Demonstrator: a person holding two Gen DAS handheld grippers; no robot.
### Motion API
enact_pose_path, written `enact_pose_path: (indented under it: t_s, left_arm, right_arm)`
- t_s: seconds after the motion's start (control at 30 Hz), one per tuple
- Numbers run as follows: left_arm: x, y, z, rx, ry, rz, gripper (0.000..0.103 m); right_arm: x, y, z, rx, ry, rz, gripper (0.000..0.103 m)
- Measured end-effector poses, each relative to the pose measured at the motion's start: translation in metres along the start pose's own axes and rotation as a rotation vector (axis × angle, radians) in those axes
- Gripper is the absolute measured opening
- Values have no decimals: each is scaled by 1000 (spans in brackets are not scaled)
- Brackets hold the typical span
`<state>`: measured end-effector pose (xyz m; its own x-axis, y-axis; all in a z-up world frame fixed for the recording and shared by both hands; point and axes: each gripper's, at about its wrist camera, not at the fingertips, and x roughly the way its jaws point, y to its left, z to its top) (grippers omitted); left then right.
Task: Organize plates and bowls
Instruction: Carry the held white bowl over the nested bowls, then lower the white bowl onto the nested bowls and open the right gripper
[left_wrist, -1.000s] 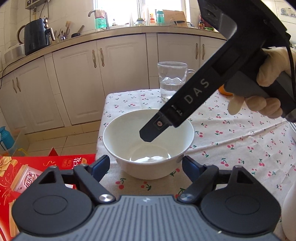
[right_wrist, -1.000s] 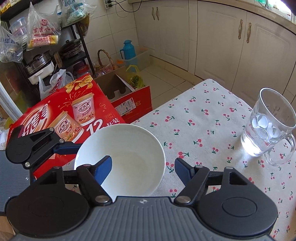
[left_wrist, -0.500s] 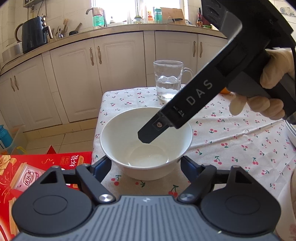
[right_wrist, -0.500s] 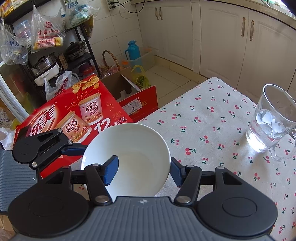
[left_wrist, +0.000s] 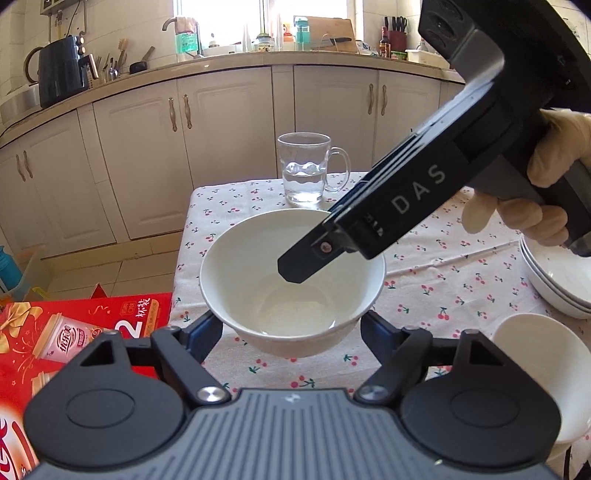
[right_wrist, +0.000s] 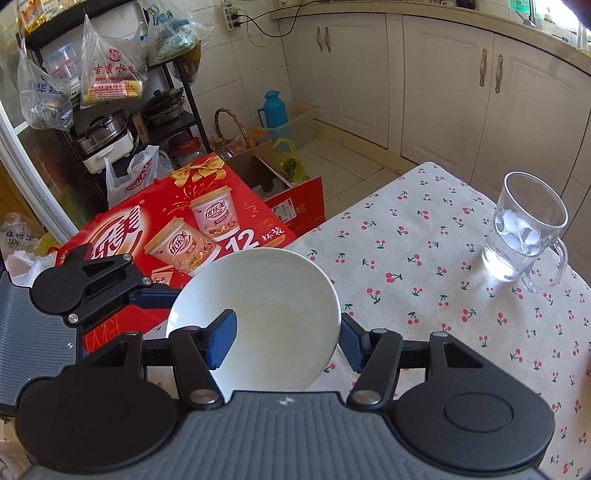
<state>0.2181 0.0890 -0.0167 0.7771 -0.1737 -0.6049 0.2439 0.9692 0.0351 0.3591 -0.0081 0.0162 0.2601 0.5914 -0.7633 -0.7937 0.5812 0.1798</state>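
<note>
A white bowl (left_wrist: 291, 280) is lifted off the cherry-print tablecloth (left_wrist: 443, 280). My right gripper (right_wrist: 284, 339) is shut on its rim, one finger inside the bowl (right_wrist: 258, 317) and one outside. It also shows in the left wrist view (left_wrist: 295, 269), reaching down into the bowl. My left gripper (left_wrist: 291, 328) is open, its fingers spread on either side just under the bowl, not clearly touching it. Stacked white bowls (left_wrist: 554, 280) and another white bowl (left_wrist: 543, 365) sit at the right.
A glass mug (left_wrist: 306, 170) with water stands at the table's far edge; it also shows in the right wrist view (right_wrist: 524, 232). A red gift box (right_wrist: 177, 229) lies on the floor left of the table. Kitchen cabinets (left_wrist: 229, 147) stand behind.
My right gripper closed on the bowl's rim and lifted it off the table. The left gripper stayed open and came in closer under the bowl.
</note>
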Motion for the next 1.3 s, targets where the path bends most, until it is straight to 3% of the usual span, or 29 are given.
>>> enact_pose_path:
  t_s: [0.77, 1.3]
  left_arm:
    - [-89, -76, -4, 97, -44, -102, 81]
    - [-86, -111, -15, 126, -3, -196, 81]
  right_arm:
    - [-114, 48, -79, 28, -67, -69, 65]
    - [-144, 49, -128, 94, -75, -125, 65]
